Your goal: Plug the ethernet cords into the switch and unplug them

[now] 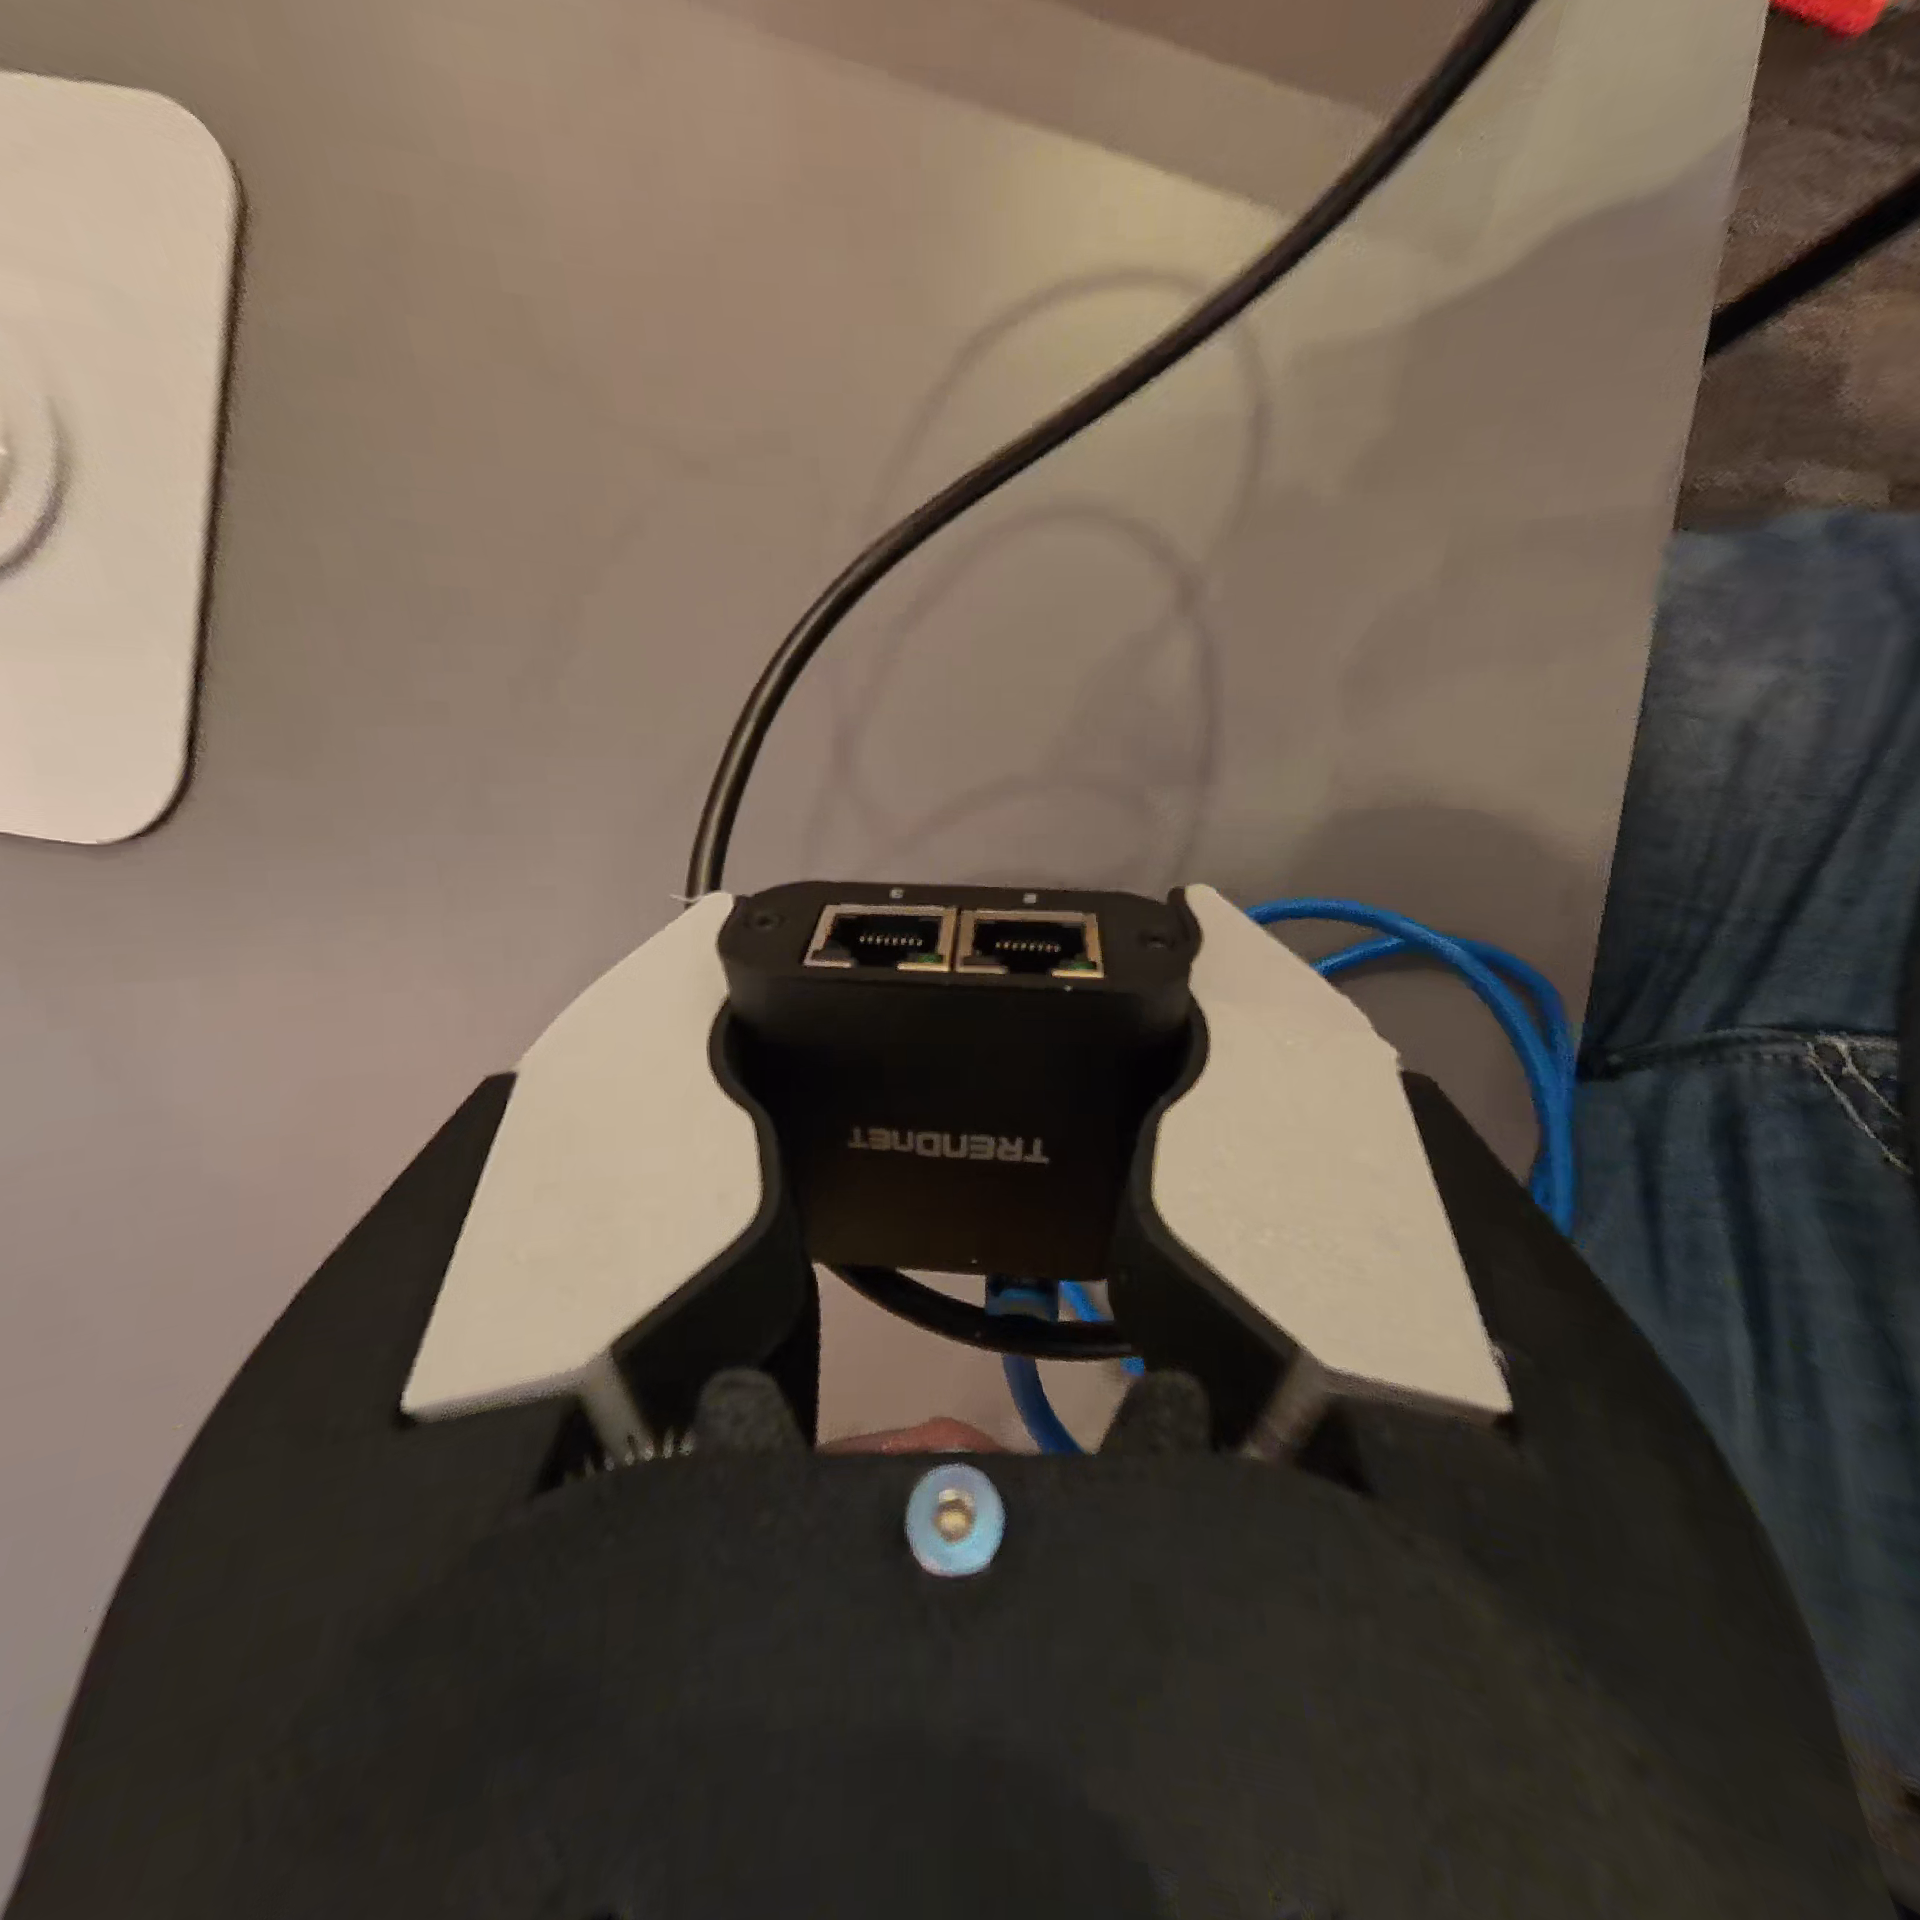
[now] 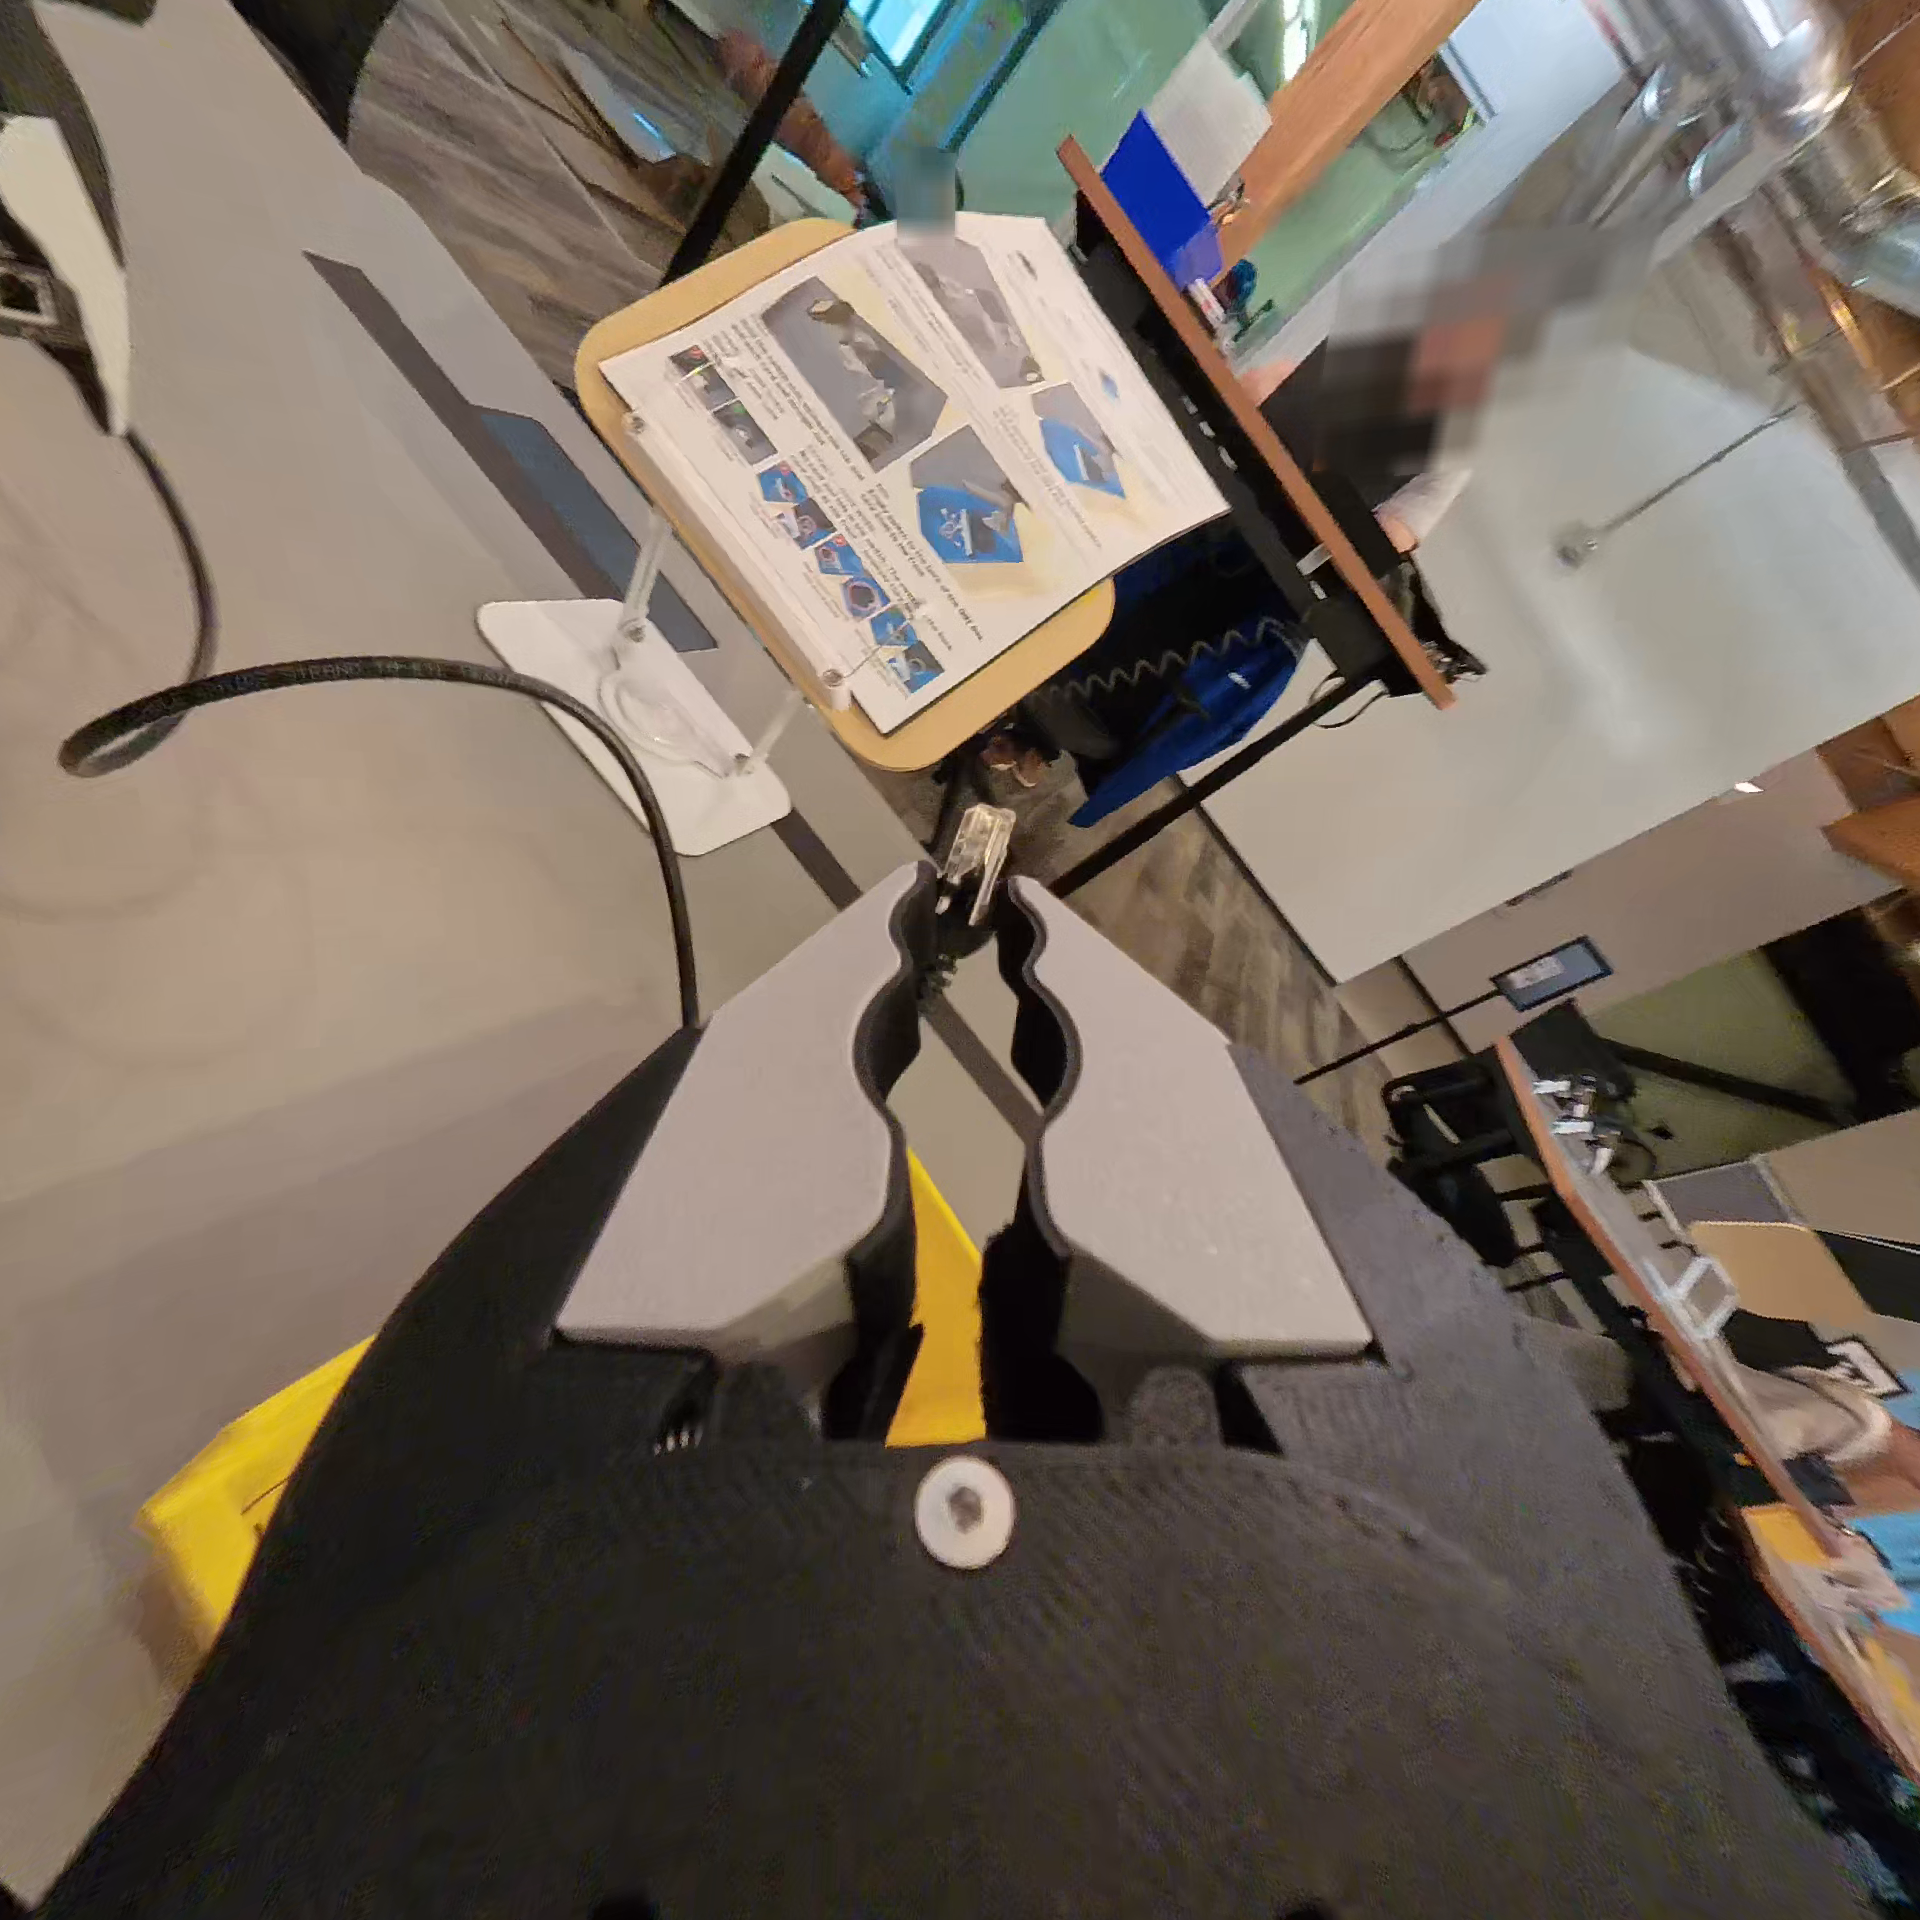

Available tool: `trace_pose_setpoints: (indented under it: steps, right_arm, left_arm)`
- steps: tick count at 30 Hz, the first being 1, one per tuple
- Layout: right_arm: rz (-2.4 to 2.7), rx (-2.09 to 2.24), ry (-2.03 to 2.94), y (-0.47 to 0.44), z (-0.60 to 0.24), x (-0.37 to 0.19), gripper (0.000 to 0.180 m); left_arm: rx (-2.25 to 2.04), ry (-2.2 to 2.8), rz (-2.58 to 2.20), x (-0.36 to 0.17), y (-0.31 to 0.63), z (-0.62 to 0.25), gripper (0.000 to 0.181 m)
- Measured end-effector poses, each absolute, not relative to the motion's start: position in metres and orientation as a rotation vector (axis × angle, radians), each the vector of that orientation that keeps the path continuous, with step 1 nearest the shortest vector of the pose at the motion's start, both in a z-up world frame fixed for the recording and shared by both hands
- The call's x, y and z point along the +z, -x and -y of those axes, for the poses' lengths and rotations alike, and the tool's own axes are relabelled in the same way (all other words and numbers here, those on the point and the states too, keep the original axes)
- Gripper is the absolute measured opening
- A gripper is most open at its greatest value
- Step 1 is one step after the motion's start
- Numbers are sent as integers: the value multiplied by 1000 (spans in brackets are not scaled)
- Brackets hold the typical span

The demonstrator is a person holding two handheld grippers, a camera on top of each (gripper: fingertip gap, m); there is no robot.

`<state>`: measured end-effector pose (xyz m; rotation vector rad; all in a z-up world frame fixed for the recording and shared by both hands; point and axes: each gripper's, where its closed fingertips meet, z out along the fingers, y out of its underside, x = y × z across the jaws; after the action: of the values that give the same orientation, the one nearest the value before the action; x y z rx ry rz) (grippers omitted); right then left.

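Note:
My left gripper is shut on a small black switch and holds it above the grey table, its two empty ports facing away from me. A blue ethernet cord lies coiled under and to the right of it. A black cord curves across the table behind the switch. My right gripper is shut on the clear plug of the black cord, the plug sticking out past the fingertips. The left gripper and the switch show at the far left edge of the right wrist view.
A white stand base sits on the table at the left; in the right wrist view it carries a board with printed pages. A person's jeans are beside the table's right edge. A yellow object lies below my right gripper. One gripper's finger ends stand about 40 cm off the other's. Measured from the fingertips, the yellow object is 30 cm or so from the right gripper and 35 cm from the left.

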<state>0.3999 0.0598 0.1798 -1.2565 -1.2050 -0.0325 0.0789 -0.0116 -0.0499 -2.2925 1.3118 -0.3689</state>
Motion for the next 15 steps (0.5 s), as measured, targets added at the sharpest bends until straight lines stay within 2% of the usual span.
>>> trace_pose_setpoints:
  steps: [5,10,15]
  right_arm:
    - [1291,149,1253,-349,-41,151,10]
    - [1486,142,1274,-267,-25,79,10]
    - [1617,79,1359,-206,-44,10,10]
  left_arm:
    - [-419,2246,-1282,-36,-83,7,74]
    - [-502,2173,-1348,-28,-96,13,74]
    - [-607,2054,-1388,-10,-114,24,74]
